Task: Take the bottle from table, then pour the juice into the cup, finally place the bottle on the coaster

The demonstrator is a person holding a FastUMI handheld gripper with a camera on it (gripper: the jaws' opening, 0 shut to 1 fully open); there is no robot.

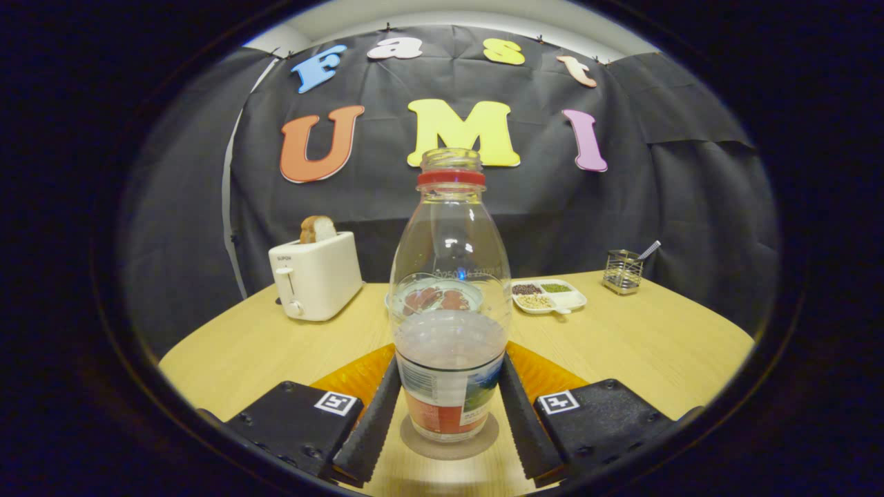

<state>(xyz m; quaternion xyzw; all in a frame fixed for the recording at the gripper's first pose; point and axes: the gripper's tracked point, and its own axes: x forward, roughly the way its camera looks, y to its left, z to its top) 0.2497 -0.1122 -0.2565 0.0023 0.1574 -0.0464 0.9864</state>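
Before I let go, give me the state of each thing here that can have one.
Clear plastic bottle with red neck ring: uncapped, upright, partly full, standing on the round grey coaster.
Gripper: fingers close along both sides of the bottle; contact unclear.
White toaster: bread slice sticking up, lever raised.
White divided dish: holding grains.
Wire holder: upright, utensil inside.

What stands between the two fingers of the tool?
In the gripper view, the bottle stands upright on the round coaster between the tool's fingers, which flank its lower part; whether they press on it is unclear.
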